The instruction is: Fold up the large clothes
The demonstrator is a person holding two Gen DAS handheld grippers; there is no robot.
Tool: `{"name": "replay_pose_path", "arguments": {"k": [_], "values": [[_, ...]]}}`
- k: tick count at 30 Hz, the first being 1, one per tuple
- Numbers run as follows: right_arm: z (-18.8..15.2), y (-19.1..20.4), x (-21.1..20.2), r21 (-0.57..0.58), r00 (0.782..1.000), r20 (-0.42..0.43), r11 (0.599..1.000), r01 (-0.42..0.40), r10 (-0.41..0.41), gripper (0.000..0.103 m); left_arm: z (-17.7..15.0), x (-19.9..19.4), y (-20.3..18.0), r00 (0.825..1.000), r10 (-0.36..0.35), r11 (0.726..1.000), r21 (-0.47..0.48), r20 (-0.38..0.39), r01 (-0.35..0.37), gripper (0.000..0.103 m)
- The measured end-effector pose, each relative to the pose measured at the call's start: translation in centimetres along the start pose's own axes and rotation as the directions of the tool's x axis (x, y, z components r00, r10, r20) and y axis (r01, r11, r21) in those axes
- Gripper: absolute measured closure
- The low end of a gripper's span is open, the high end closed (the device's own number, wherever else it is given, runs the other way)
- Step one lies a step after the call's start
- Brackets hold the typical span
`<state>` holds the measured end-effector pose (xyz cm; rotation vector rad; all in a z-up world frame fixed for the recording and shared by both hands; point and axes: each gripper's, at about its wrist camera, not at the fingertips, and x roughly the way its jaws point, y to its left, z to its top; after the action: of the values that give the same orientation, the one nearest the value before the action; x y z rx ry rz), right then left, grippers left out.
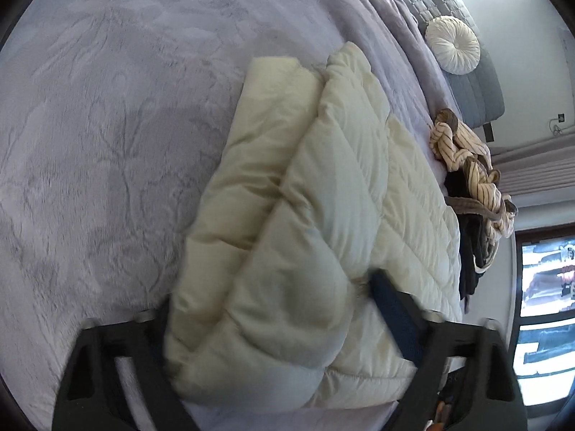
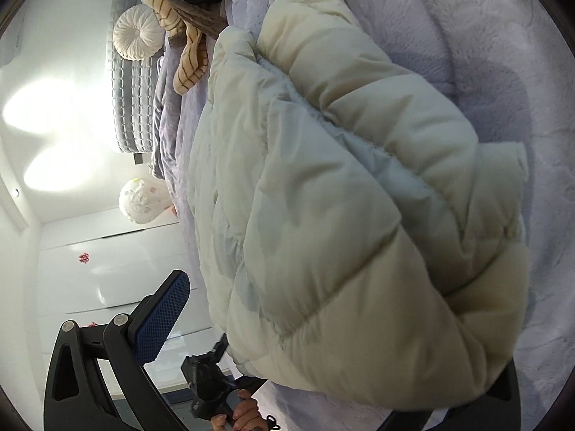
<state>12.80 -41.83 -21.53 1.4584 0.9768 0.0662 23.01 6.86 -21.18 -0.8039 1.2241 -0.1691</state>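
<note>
A cream puffer jacket [image 1: 305,215] lies folded lengthwise on a lavender plush bedspread [image 1: 107,125]. My left gripper [image 1: 269,298] straddles its near end. The blue pad [image 1: 391,309] of one finger presses into the padding, while the other finger is hidden behind the bulging fabric. In the right wrist view the jacket [image 2: 359,197] bulks up over my right gripper [image 2: 323,323]. That gripper's blue pad [image 2: 161,316] stands apart from the fabric, and its other finger is buried under the jacket. A person's hand [image 2: 240,413] holds the other gripper low in that view.
A heap of striped cream and dark clothes [image 1: 463,165] lies beyond the jacket near the bed's edge. A round white cushion [image 1: 452,45] leans on the grey padded headboard [image 1: 478,86]. A window [image 1: 542,287] and white cabinets [image 2: 107,269] stand past the bed.
</note>
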Motion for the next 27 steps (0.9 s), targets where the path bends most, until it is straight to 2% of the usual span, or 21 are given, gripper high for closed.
{"name": "replay_pose_path", "arguments": {"k": [2,3,4,7,12,18,21,27], "values": [[0.1,-0.1,0.3,0.02,1.0,-0.001,1.0,-0.003,0.003,0.016,0.3,0.0,-0.2,0.999,-0.037,0.999,0.009,-0.011,0.038,0.061],[0.2,-0.4,0.3,0.032,1.0,-0.005,0.999,0.006,-0.006,0.042,0.4,-0.2,-0.5,0.999,-0.042,0.999,0.026,-0.009,0.043,0.067],[0.4,-0.9,0.1,0.044,1.0,-0.012,0.999,-0.003,0.003,0.058,0.3,-0.5,-0.9,0.999,-0.048,0.997,0.052,-0.006,0.048,0.069],[0.4,-1.1,-0.1,0.062,0.998,-0.009,0.996,-0.066,0.067,0.072,0.1,-1.7,-2.1,0.998,-0.065,0.992,0.11,0.006,0.064,0.072],[-0.2,-0.1,-1.1,0.019,0.992,-0.018,0.992,-0.126,0.127,0.076,-0.6,-4.7,-3.1,0.992,-0.126,0.977,0.171,0.004,0.124,0.072],[-2.0,0.1,-2.8,0.017,0.986,-0.045,0.987,-0.163,0.163,0.076,-3.0,-8.4,-2.8,0.983,-0.175,0.961,0.209,-0.057,0.183,0.072],[-3.5,-1.2,-4.1,0.041,0.983,-0.049,0.984,-0.174,0.175,0.076,-4.8,-10.1,-1.8,0.981,-0.174,0.959,0.21,-0.087,0.189,0.072],[-7.7,-4.3,-6.2,0.098,0.983,-0.048,0.98,-0.172,0.177,0.076,-8.8,-11.9,1.5,0.979,-0.127,0.968,0.197,-0.158,0.158,0.072]]}}
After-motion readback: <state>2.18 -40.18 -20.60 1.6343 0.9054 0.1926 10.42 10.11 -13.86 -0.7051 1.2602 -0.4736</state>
